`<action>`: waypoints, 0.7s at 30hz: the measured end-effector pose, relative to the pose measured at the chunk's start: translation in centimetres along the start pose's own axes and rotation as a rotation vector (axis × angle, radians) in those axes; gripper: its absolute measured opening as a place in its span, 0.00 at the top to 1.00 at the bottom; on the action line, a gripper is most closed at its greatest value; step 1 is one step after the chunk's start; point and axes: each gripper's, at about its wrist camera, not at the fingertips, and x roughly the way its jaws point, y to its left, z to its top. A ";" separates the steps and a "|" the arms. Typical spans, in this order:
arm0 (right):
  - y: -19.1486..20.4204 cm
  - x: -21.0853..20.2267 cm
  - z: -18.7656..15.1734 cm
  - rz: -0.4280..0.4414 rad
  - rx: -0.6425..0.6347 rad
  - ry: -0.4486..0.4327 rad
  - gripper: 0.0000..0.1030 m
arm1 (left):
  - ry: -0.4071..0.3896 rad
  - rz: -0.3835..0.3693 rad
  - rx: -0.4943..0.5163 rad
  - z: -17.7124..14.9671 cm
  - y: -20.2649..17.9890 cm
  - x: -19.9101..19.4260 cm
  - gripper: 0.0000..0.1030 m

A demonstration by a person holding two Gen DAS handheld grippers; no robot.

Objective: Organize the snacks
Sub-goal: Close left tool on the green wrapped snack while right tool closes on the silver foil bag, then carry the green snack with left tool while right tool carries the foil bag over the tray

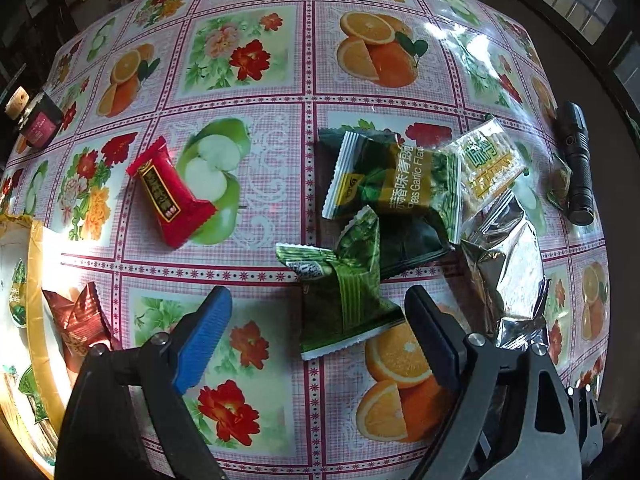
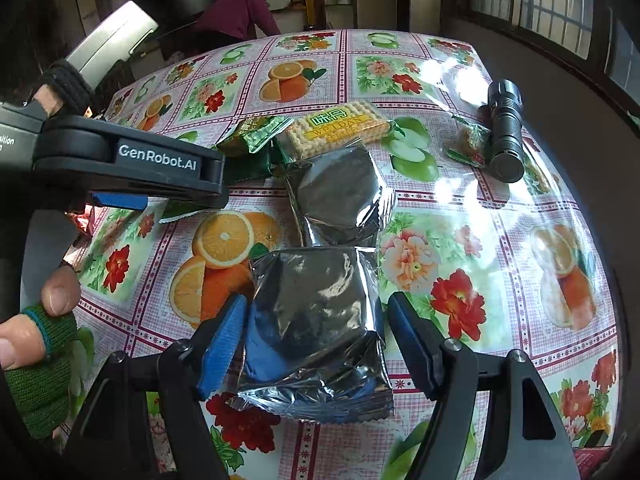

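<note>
Your left gripper hides part of the green packet between its released jaws, while your right gripper gapes round a silver packet, flashlight well apart

Snack pile crowds centre; tablecloth beyond bare.

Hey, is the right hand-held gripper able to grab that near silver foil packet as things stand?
Probably yes. The right hand-held gripper is open with the near silver foil packet already between its fingers, and nothing lies in between. The second foil packet sits just beyond.
</note>
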 end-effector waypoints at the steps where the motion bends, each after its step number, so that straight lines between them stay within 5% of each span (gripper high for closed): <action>1: -0.1 0.0 0.0 0.001 0.000 -0.001 0.29 | -0.004 -0.011 0.001 0.1 -0.1 -0.1 0.15; 8: -0.2 0.0 0.0 0.005 0.001 -0.007 0.29 | -0.032 0.022 0.003 1.1 -0.9 0.2 0.17; 11: 0.0 0.1 0.1 -0.012 -0.019 -0.010 0.39 | -0.065 0.075 0.034 0.9 -1.4 -0.1 0.46; 12: 0.1 0.1 0.1 -0.013 -0.022 -0.013 0.43 | -0.073 0.094 0.041 0.9 -1.6 -0.4 0.66; 13: 0.1 0.0 0.0 -0.018 -0.027 -0.013 0.44 | -0.070 0.086 0.043 0.7 -1.4 -0.5 0.70; 21: 0.9 -2.1 -1.4 0.033 -0.024 -0.025 0.45 | -0.111 0.086 0.039 -5.3 1.7 -4.4 0.70</action>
